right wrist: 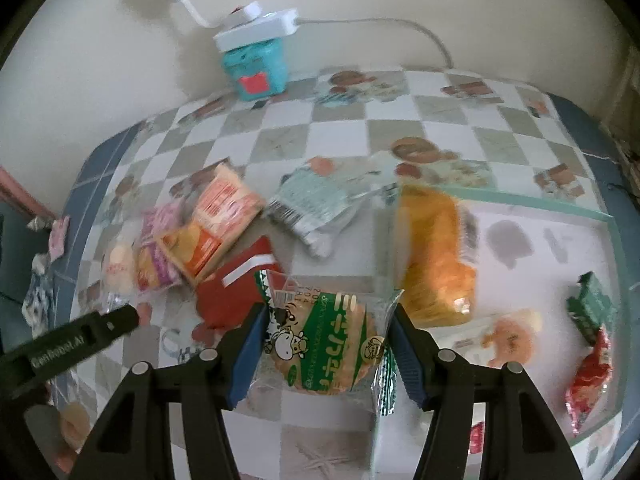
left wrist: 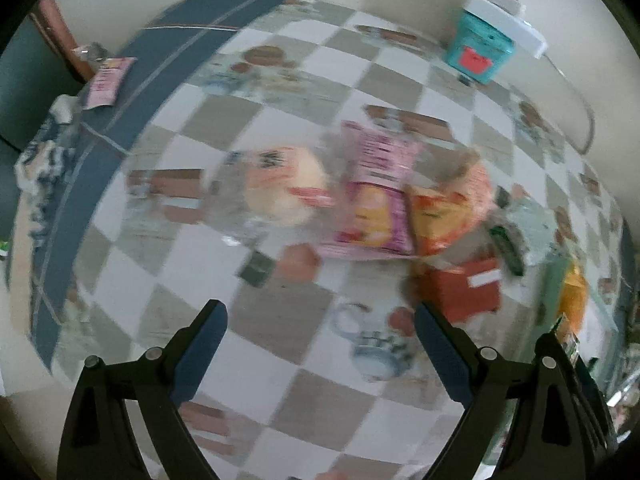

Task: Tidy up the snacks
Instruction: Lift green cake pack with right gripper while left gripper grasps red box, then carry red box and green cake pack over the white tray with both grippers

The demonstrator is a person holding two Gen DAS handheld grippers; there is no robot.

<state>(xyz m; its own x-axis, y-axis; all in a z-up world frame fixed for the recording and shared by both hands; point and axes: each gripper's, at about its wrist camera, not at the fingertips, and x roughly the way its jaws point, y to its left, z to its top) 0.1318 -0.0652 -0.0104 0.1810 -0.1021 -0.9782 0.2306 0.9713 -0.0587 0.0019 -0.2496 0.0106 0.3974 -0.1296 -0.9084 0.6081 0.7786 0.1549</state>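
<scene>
My right tongs (right wrist: 327, 350) are clamping a flat round cracker in a crinkly clear-and-green wrapper (right wrist: 324, 344), blue pads pressing on both edges of the pack. A cartoon cow and green script are showing on it; I can't read the lettering. My left tongs (left wrist: 320, 344) are standing wide with nothing between them, hanging over the glossy checkered tablecloth (left wrist: 256, 360).

Ahead of the left tongs, blurred, a round pale bun in clear film (left wrist: 286, 190) is lying beside a pink-and-purple pouch (left wrist: 374, 200) and an orange pouch (left wrist: 444, 216), with a red box (left wrist: 466, 290) just past the right finger.

Only the right view is giving me the pale tray (right wrist: 520, 216) off to the right of the tongs, holding an orange bag (right wrist: 434, 256), a dark green pack (right wrist: 592, 312) and a red foil pack (right wrist: 592, 372). It's also catching my other tool (right wrist: 76, 344) at the left, printed "GenRobot.AI". A silvery pale-green sachet (right wrist: 316, 204) is lying further ahead, and a teal box (right wrist: 256, 66) under a white power strip (right wrist: 256, 26) sits by the far wall.
</scene>
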